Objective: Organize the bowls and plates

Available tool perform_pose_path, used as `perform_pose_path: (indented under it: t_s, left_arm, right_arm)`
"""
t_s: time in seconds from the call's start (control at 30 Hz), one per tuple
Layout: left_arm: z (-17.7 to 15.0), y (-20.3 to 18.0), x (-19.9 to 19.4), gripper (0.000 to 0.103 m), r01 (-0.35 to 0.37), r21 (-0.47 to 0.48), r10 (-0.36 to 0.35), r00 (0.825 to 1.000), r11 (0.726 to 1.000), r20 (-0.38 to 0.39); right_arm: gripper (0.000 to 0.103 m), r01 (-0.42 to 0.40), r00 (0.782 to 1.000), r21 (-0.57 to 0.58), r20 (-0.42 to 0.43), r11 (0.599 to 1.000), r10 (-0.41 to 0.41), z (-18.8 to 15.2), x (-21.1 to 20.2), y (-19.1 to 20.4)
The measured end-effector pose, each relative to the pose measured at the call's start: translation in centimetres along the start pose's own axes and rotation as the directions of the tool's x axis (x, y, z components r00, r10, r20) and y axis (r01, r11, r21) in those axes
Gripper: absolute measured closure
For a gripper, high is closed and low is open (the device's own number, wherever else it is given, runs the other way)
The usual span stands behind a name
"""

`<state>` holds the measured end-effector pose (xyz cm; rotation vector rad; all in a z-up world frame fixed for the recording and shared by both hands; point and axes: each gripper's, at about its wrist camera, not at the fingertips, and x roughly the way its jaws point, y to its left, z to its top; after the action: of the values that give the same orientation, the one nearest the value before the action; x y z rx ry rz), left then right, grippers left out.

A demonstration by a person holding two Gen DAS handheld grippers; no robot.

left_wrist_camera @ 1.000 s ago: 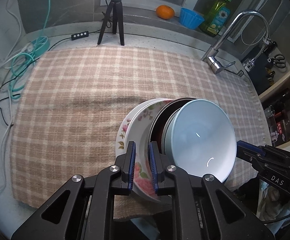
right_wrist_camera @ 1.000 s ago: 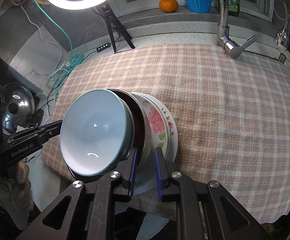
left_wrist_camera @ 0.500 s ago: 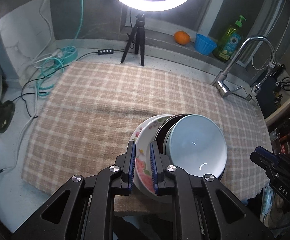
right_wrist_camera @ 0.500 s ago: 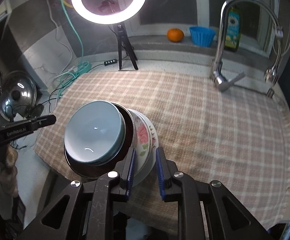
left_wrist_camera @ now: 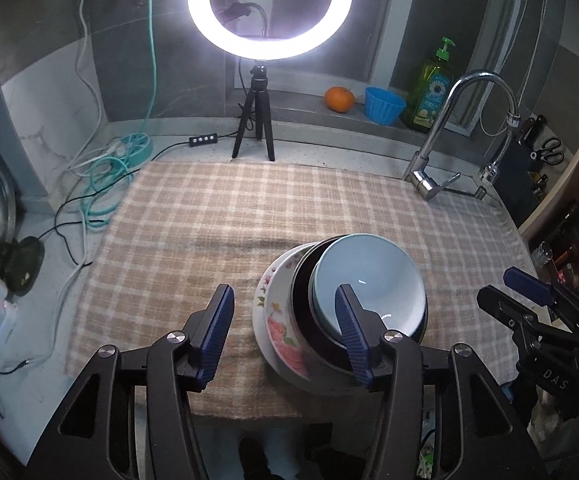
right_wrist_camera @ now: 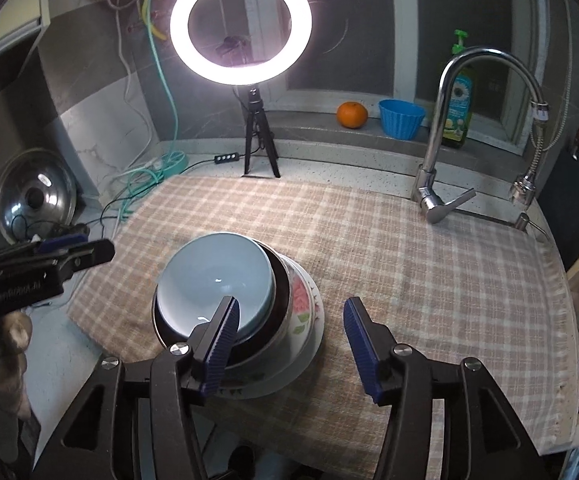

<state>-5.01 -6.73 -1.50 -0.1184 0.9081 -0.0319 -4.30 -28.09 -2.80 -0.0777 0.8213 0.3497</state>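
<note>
A stack stands on the checked cloth near its front edge: a floral plate at the bottom, a dark bowl on it, a light blue bowl on top. The same stack shows in the right wrist view: floral plate, dark bowl, light blue bowl. My left gripper is open and empty, raised above the stack's left side. My right gripper is open and empty, raised above its right side. Each gripper shows in the other's view: right, left.
A ring light on a tripod stands behind the cloth. A faucet is at the back right. An orange, a blue cup and a soap bottle sit on the sill. Cables and a pot lid lie left.
Both grippers have let go of the stack's rims, opened wide and pulled up and back. The stack now rests flat on the cloth.
</note>
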Motion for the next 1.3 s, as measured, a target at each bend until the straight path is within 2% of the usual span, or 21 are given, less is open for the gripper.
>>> perform_pose_path:
  t_s: [0.07,0.13,0.3,0.67,0.87,1.3]
  left_arm:
    - [-0.3,0.4,-0.2,0.051,0.011,0.013,-0.011,1.0,1.0,-0.008]
    - [-0.6,0.6,-0.3,0.046,0.007,0.026,-0.007,1.0,1.0,-0.008]
    - [-1.0,0.9,-0.1,0.045,0.021,0.049,-0.02,0.999,0.999,-0.027]
    - [-0.8,0.7,-1.1,0.045,0.041,0.077,-0.041,0.999,0.996,0.003]
    - [-0.6,1.0,-1.3,0.042,0.039,0.074,-0.04,0.999,0.997,0.015]
    - [-0.4,0.7,-1.4,0.042,0.055,0.084,-0.056,0.998,0.995,0.017]
  right_arm:
    - [0.049,0.025,1.0,0.036,-0.003,0.999,-0.025,-0.2,0.1,0.5]
    - [0.045,0.027,1.0,0.069,-0.002,0.997,-0.027,-0.5,0.1,1.0]
    - [0.039,0.08,0.997,0.113,-0.003,0.99,-0.08,-1.4,-0.1,1.7]
    - [0.037,0.139,0.989,0.108,0.026,0.984,-0.142,-1.6,-1.4,2.8]
    - [0.037,0.145,0.988,0.097,0.035,0.985,-0.149,-1.4,-1.6,3.1]
    - [0.037,0.146,0.988,0.096,0.039,0.985,-0.15,-1.1,-1.5,3.0]
